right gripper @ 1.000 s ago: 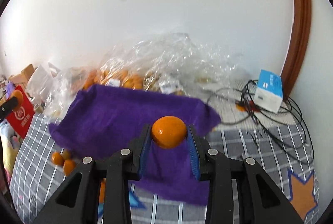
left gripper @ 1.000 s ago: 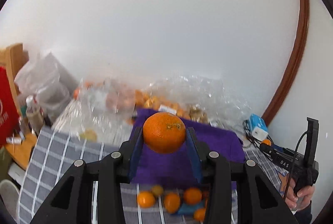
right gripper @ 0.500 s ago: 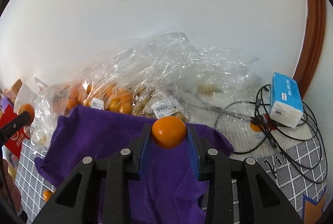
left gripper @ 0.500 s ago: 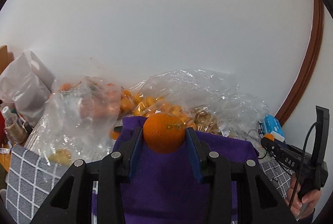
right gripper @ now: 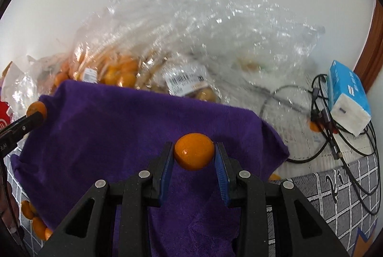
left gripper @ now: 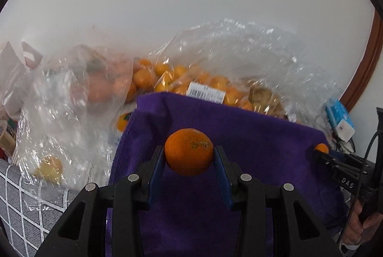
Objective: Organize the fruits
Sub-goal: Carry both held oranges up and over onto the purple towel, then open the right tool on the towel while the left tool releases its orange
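With each gripper's fingers clamped on an orange, left gripper (left gripper: 189, 154) and right gripper (right gripper: 194, 153) hover over the purple cloth (left gripper: 239, 137), apparently mid-carry, needing a gentle set-down.

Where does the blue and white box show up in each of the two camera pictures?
Left wrist view: the blue and white box sits at the far right edge, beyond the purple cloth.
Right wrist view: the box lies at the right, larger, among black cables.
Shared landmark: the purple cloth, with clear bags of fruit behind it.
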